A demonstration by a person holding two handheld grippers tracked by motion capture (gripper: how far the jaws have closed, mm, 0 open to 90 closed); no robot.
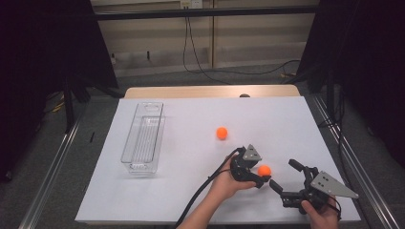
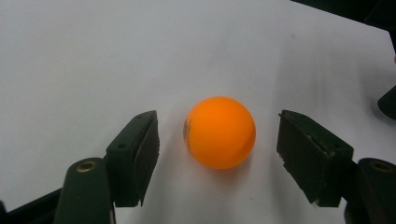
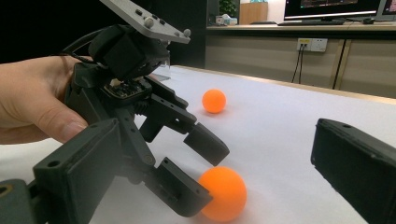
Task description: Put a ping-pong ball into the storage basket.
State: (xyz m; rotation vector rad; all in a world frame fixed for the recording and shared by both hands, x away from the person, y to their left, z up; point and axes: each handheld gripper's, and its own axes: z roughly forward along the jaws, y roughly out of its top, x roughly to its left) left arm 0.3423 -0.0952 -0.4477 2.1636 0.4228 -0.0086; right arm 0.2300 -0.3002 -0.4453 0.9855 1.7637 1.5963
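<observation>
An orange ball (image 1: 264, 170) rests on the white sheet near the front. My left gripper (image 1: 260, 172) is open around it, one jaw on each side. In the left gripper view the ball (image 2: 219, 132) sits in the middle of the gap, and neither pad (image 2: 140, 154) touches it. A second orange ball (image 1: 221, 133) lies farther back, toward the middle of the sheet. My right gripper (image 1: 285, 174) stands open just right of the first ball, with nothing between its jaws. The right gripper view shows the left gripper (image 3: 201, 175) straddling the near ball (image 3: 224, 193), with the far ball (image 3: 214, 101) behind.
A clear plastic bin (image 1: 143, 138) stands lengthwise on the left part of the sheet. The white sheet (image 1: 267, 114) covers the table, whose front edge runs just below both hands. Cables trail on the floor beyond the table's far edge.
</observation>
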